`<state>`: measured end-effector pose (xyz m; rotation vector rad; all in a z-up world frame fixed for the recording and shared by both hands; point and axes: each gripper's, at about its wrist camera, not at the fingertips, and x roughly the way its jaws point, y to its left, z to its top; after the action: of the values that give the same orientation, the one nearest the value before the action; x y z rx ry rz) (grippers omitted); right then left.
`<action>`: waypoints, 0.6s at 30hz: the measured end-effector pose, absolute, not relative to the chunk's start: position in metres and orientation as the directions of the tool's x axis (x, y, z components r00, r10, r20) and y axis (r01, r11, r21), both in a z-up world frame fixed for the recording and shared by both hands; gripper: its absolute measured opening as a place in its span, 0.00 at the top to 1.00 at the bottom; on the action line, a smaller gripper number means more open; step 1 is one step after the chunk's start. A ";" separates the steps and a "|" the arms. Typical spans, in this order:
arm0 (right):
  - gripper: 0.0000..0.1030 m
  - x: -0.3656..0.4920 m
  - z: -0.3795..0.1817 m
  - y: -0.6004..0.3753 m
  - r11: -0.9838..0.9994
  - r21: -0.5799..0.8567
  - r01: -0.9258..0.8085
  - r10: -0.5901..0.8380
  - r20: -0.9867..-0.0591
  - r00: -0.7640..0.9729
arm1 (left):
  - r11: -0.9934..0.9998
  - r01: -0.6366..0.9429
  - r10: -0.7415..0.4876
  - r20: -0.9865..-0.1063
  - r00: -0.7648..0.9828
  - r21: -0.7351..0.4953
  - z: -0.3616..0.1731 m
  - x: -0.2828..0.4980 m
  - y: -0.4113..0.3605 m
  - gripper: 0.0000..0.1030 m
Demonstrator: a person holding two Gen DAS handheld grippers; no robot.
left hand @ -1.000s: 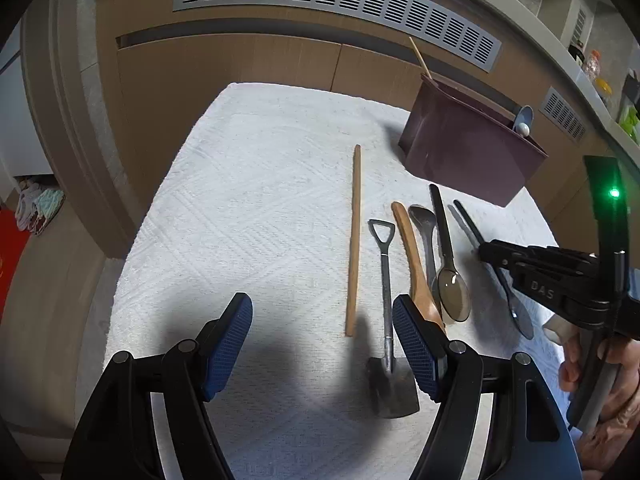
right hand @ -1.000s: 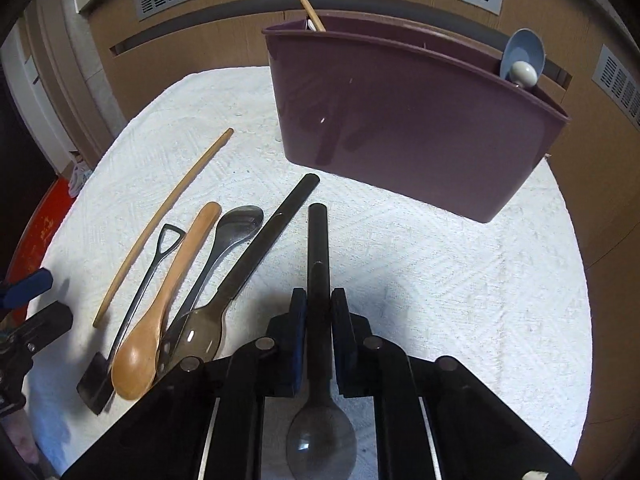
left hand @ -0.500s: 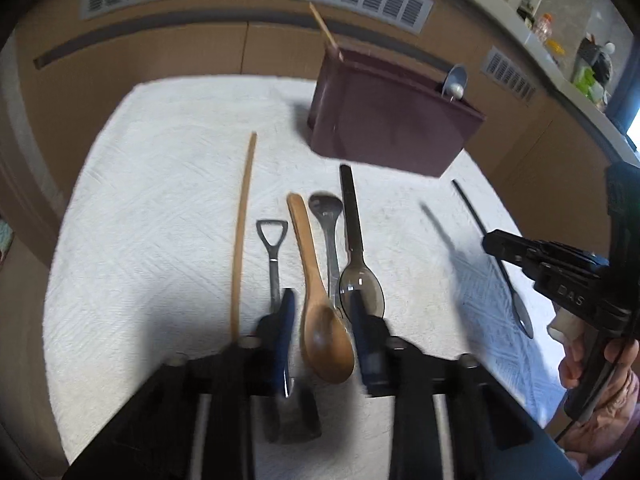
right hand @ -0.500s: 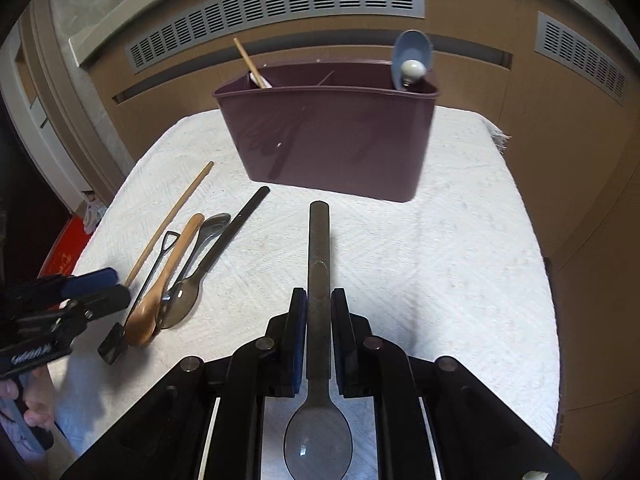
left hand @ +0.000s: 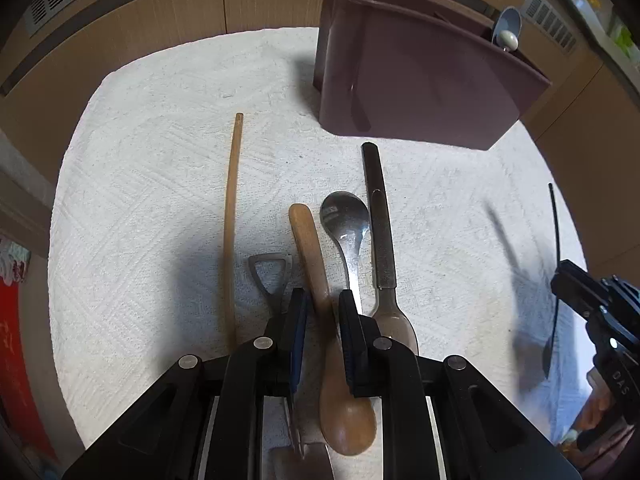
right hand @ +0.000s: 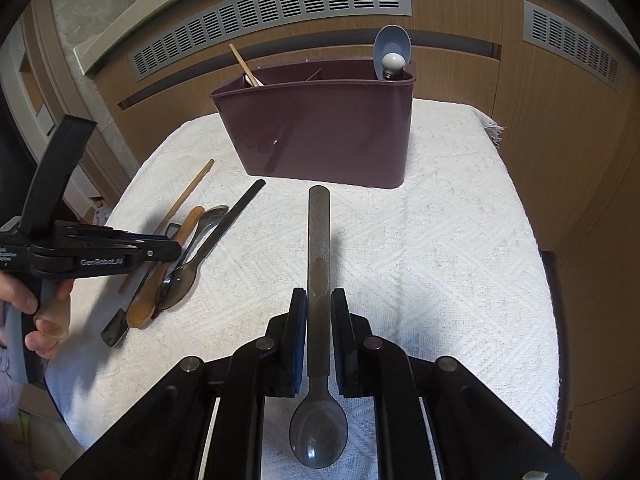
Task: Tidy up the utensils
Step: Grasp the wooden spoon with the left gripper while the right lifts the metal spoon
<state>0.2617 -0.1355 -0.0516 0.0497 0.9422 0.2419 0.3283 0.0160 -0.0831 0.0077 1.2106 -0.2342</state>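
My left gripper (left hand: 323, 310) is shut on the wooden spoon (left hand: 310, 240), which still lies on the white cloth (left hand: 140, 200), bowl toward the camera. Beside it lie a long wooden chopstick (left hand: 231, 220), a small metal shovel-shaped utensil (left hand: 269, 276), a metal spoon (left hand: 346, 220) and a dark smoky plastic spoon (left hand: 380, 232). My right gripper (right hand: 319, 312) is shut on another smoky plastic spoon (right hand: 319, 248), held above the cloth with its handle pointing at the maroon utensil caddy (right hand: 320, 128). The left gripper (right hand: 160, 250) shows in the right wrist view over the row of utensils.
The caddy (left hand: 420, 88) holds a chopstick (right hand: 244, 66) at its left end and a blue spoon (right hand: 392, 52) at its right. Wooden cabinets with vent grilles (right hand: 272, 12) stand behind the table. The cloth's right edge (right hand: 536, 240) drops off.
My left gripper has moved forward and closed from open onto the wooden spoon's handle. My right gripper has lifted and drawn back with its plastic spoon, turning to face the caddy.
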 end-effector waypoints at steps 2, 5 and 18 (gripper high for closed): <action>0.90 0.263 -0.053 -0.136 0.971 0.150 -0.184 0.229 -0.795 0.562 | 0.977 0.186 -0.166 -0.927 0.337 -0.107 -0.084 0.329 0.014 0.84; 0.90 0.264 -0.056 -0.137 0.969 0.166 -0.185 0.243 -0.797 0.553 | 0.977 0.185 -0.171 -0.920 0.353 -0.111 -0.084 0.327 0.016 0.85; 0.90 0.253 -0.034 -0.135 0.962 0.179 -0.208 0.271 -0.748 0.606 | 0.956 0.160 -0.291 -0.722 0.628 -0.246 -0.035 0.262 0.042 0.90</action>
<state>0.2534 -0.1349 -0.0343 0.0765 0.8768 0.2771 0.2619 0.0422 -0.0350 -0.1642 0.8543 -0.2592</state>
